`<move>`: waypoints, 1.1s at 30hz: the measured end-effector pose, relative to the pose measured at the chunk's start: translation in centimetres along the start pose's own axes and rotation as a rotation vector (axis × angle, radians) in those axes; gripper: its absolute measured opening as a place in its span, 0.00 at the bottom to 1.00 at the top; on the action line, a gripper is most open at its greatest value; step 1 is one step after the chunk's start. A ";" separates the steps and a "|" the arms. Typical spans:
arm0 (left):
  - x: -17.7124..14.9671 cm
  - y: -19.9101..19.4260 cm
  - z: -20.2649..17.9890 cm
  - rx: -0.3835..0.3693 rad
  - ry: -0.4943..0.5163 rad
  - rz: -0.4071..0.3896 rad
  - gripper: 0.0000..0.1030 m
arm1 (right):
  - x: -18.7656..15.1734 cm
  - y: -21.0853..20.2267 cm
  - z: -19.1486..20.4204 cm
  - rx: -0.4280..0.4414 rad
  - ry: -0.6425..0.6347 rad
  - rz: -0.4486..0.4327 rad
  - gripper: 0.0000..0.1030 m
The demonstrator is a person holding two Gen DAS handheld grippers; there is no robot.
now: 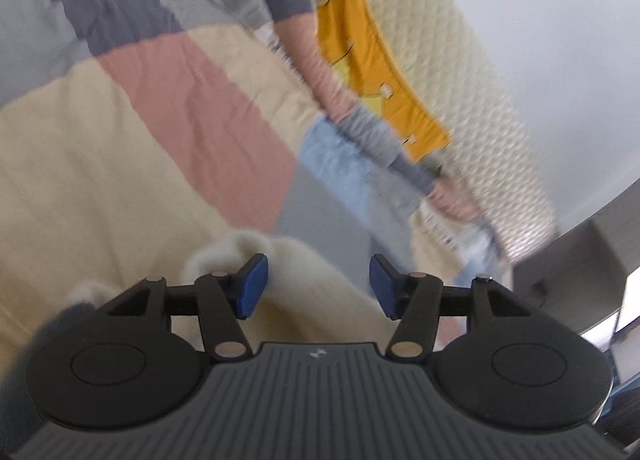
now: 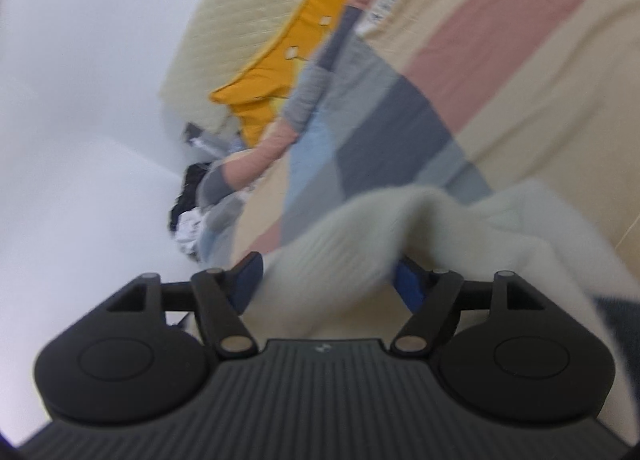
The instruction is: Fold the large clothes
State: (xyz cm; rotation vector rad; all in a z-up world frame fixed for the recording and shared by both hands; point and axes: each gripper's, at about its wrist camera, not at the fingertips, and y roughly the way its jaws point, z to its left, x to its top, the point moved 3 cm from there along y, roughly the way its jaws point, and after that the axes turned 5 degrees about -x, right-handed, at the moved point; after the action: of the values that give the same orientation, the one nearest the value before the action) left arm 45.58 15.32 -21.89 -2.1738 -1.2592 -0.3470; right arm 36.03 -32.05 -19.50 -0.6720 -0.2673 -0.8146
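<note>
Between the spread fingers of the left gripper (image 1: 316, 286) and right gripper (image 2: 328, 284) lies the cream sweater (image 2: 360, 232), unpinched on the bed: soft, floppy, light, probably best grabbed by a thick edge.

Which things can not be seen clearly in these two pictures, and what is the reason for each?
- Cream garment, left wrist view: mostly hidden behind the left gripper, so its type is unclear.
- Cream garment, right wrist view: motion blur; whether the right gripper touches it is unclear.
- Orange cloth: blurred; its small white marks are unreadable.
- Dark pile beside the bedspread: too small, blurred.
</note>
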 end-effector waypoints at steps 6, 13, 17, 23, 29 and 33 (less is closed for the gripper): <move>-1.4 -4.0 -3.4 0.009 0.125 -0.004 0.61 | -1.7 -2.7 2.2 -0.016 -0.114 -0.006 0.70; -6.3 -3.2 -5.5 0.165 0.387 0.108 0.61 | -4.1 -1.8 3.3 -0.158 -0.275 0.057 0.69; -7.5 -1.6 -4.5 0.219 0.393 0.154 0.61 | -5.0 -0.2 3.1 -0.310 -0.401 0.057 0.67; -7.1 0.4 -2.5 0.308 0.362 0.158 0.61 | -4.4 2.6 1.2 -0.388 -0.418 0.027 0.67; -6.0 1.6 -1.9 0.338 0.365 0.157 0.61 | -4.1 3.5 1.2 -0.412 -0.460 0.008 0.66; -4.9 1.1 -1.5 0.366 0.351 0.119 0.60 | -3.1 2.6 0.8 -0.460 -0.453 -0.035 0.55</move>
State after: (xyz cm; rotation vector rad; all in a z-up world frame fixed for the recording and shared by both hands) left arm 44.08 10.51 -23.52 -1.7738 -0.9133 -0.3939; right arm 35.88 -28.43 -21.52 -1.2912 -0.5085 -0.7553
